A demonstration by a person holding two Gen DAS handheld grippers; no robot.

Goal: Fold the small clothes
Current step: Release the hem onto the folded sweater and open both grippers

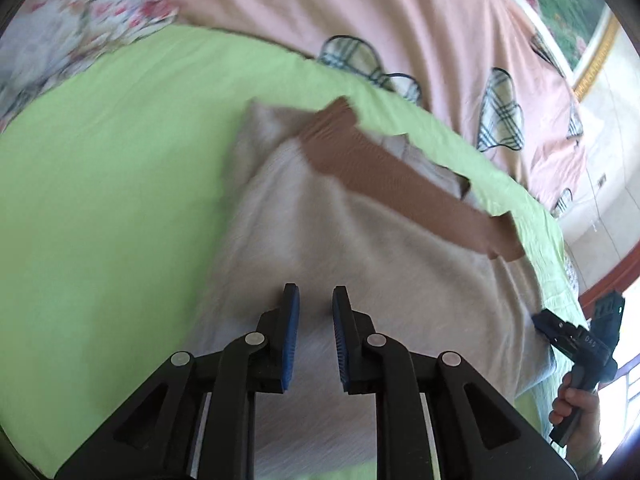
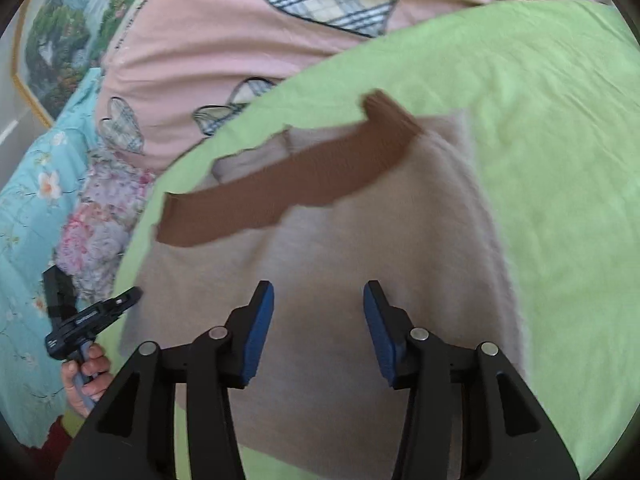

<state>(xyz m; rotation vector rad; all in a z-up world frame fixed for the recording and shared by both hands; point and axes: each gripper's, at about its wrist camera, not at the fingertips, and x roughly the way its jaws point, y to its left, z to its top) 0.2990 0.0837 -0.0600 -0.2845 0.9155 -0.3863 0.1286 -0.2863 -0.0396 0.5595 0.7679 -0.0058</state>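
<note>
A beige garment (image 1: pixel 340 240) with a brown ribbed band (image 1: pixel 400 176) lay spread on a green sheet (image 1: pixel 100 180), both grippers poised above its near end. The left gripper (image 1: pixel 316 300) and right gripper (image 2: pixel 318 300) stood parted, holding nothing. The fold appeared not yet begun; the next move likely called for pinching an edge.

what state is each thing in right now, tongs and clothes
left tongs: open, narrow gap, holding nothing, over the beige garment
right tongs: open wide, holding nothing
beige garment: lying mostly flat on the green sheet, not yet folded small
brown ribbed band: lying across the garment's far end
</note>
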